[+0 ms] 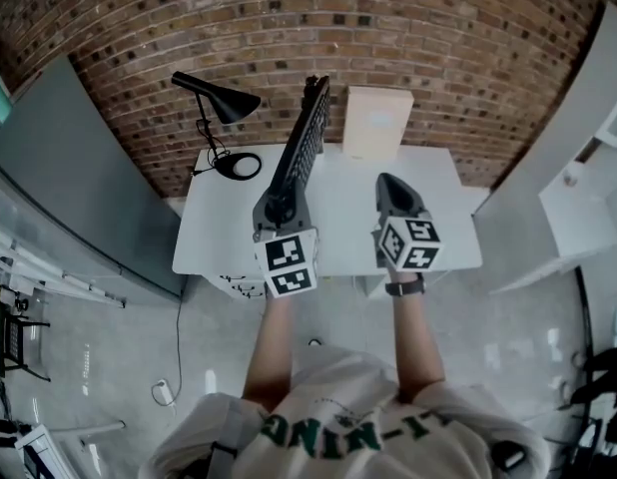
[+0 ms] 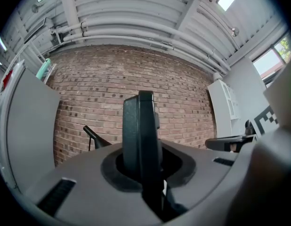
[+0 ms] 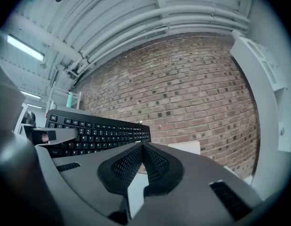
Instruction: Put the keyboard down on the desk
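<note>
Keyboard (image 1: 304, 138) clamped at its near short end by the left gripper (image 1: 279, 206). It is turned on its long edge, keys facing right, in the air above the white desk (image 1: 229, 238), not yet down. Edge-on hold probably suits the narrow jaw span. Right gripper (image 1: 393, 193) alongside, jaws together, empty. Both forearms reach forward, grippers level, aimed at the brick wall.

Black desk lamp (image 1: 217, 96), cream box (image 1: 376, 123) before brick wall (image 1: 438, 38), grey partition (image 1: 69, 188) at left
</note>
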{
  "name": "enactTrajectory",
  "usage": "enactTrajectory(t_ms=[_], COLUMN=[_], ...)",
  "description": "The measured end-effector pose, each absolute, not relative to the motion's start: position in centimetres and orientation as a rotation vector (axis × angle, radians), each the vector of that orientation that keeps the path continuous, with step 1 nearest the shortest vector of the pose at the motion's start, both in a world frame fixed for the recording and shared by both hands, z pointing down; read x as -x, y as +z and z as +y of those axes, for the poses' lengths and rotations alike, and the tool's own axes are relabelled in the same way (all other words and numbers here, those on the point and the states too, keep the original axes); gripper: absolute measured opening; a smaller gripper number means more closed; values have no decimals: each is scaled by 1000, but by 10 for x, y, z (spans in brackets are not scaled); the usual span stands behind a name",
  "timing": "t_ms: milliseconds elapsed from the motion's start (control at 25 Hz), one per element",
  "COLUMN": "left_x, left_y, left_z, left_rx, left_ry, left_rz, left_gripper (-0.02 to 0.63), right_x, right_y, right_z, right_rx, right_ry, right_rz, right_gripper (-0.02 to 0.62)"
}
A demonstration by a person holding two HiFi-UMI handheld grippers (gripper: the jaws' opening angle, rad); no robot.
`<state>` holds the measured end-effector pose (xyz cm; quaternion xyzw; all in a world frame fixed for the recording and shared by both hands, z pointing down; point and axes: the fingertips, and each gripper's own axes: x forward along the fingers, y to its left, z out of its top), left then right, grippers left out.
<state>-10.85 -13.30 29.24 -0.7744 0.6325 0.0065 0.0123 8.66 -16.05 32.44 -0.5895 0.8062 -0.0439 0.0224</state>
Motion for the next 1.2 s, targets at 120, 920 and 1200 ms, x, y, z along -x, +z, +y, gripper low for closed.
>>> enactTrajectory(t_ms=[120,920,1200], left_x=[112,96,93], left_y=[288,321,354], left_z=[-154,-233,-249], left_rx=[2446,2713,2803], left_ry=[36,21,-46], left_rz=[1939,1763,1692], left_gripper=[66,66,66], right_x=[-78,-142,-125], right_y=[324,358,377], right_z=[-182,-239,-254], right_rx=[1834,1825,1764], right_ry=[-150,-255,-272], right_rz=[2493,2524,2582], right_gripper=[3,3,3])
